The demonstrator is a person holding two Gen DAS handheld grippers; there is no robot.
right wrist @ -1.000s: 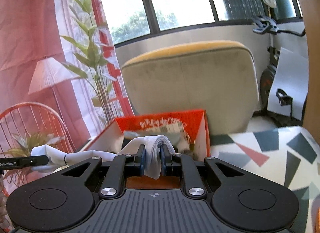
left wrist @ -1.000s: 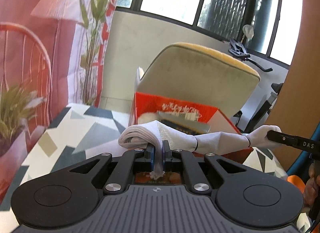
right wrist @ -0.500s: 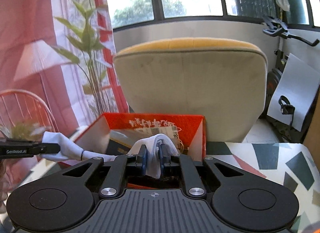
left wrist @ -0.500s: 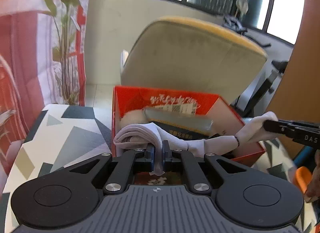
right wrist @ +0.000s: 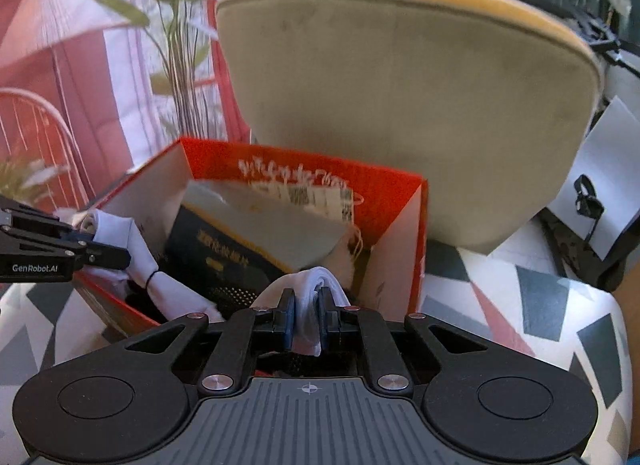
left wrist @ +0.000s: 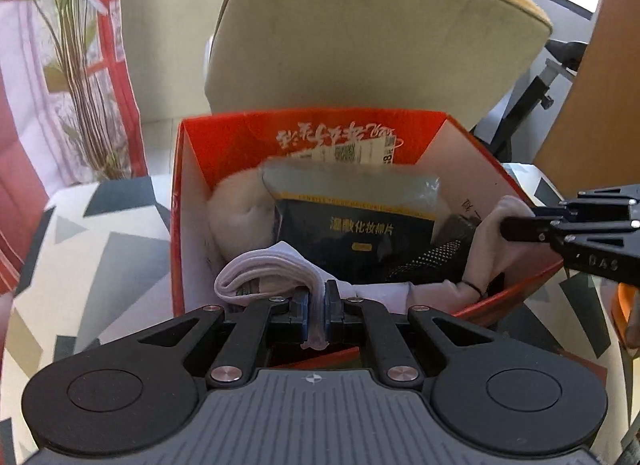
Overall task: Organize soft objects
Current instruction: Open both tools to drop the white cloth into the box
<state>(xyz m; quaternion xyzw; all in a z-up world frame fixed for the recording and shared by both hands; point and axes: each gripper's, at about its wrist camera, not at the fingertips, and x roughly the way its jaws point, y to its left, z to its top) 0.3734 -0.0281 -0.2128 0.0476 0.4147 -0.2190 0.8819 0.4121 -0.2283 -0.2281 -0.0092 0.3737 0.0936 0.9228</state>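
While the white sock (left wrist: pixel 280 265) hangs stretched between both claws, it is already low inside the red box (left wrist: pixel 188 201), so the job looks close to its end for this item: what is left, by my reading, is to let go and draw the claws back. Other things already lie in the box: a pale fluffy lump (left wrist: pixel 240 213) at about ten o'clock in the left wrist view, a dark packet (left wrist: pixel 360 233) with yellow lettering in the middle, and something black and dotted (left wrist: pixel 432 257) at about three o'clock. Whether more soft things wait outside the box cannot be told from these views.

On the left side, the left claw (left wrist: pixel 317 305) is pinched nearly closed on the folded cuff end of the sock, a thin strip of fabric showing between its blue pads; the bunched cuff bulges out toward nine o'clock of the claw, just inside the box's near wall.

Further right, the sock's middle, marked by a thin black band (left wrist: pixel 472 285), sags over the dark packet's lower edge.

At the right, the right claw (right wrist: pixel 307 315) is likewise squeezed narrow on the sock's other end, with white fabric wedged between its pads and poking out above them. It sits at the box's right near corner, over the patterned desk (right wrist: pixel 520 305).
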